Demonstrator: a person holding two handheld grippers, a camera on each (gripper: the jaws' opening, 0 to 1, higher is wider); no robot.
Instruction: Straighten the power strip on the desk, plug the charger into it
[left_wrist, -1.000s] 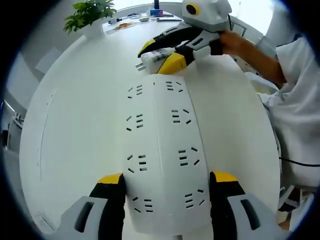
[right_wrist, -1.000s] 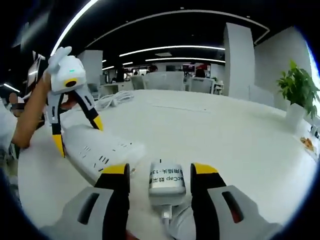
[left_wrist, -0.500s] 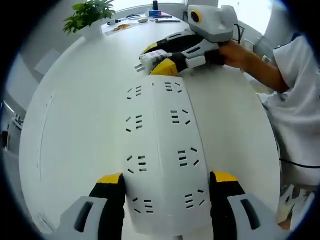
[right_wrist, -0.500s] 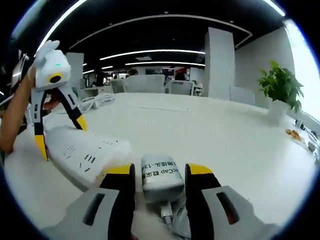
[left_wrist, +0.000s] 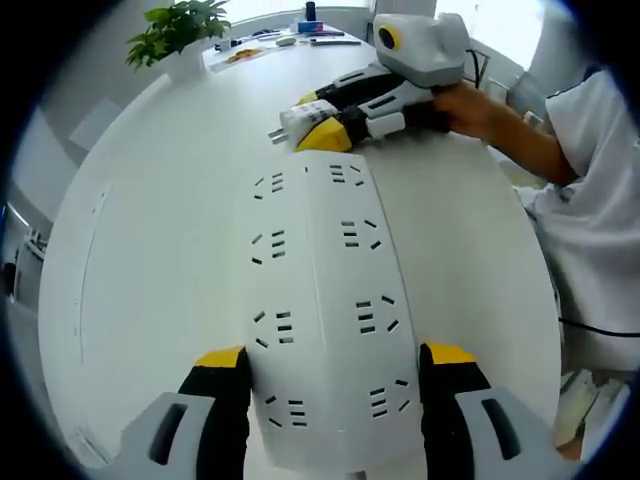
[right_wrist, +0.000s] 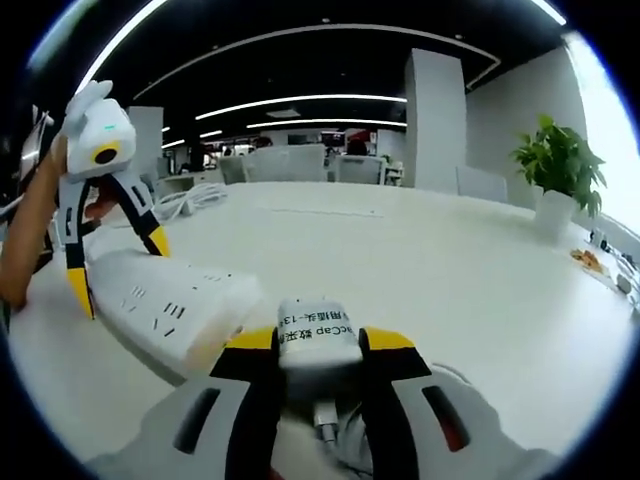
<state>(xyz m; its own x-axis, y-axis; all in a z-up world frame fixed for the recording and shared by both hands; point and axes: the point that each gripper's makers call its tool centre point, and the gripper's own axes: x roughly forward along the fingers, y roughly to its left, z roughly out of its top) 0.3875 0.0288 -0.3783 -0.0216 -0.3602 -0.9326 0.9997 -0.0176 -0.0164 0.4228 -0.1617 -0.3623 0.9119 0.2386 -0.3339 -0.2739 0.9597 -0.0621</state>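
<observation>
Jaws of my left gripper (left_wrist: 333, 385) stand wide at both flanks of the power strip (left_wrist: 325, 300), steadying its near end, while my right gripper (right_wrist: 310, 355) clamps the charger (right_wrist: 317, 335) at the strip's far end, ready to plug in. Everything sits on a white desk (left_wrist: 150, 230) in an open office, with a potted plant (right_wrist: 556, 175) at the far edge.

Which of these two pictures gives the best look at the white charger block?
The right gripper view: the charger sits close up between the right gripper's jaws, its printed label readable. The left gripper view shows it small and far off, beyond the power strip, mostly hidden by that gripper.
</observation>
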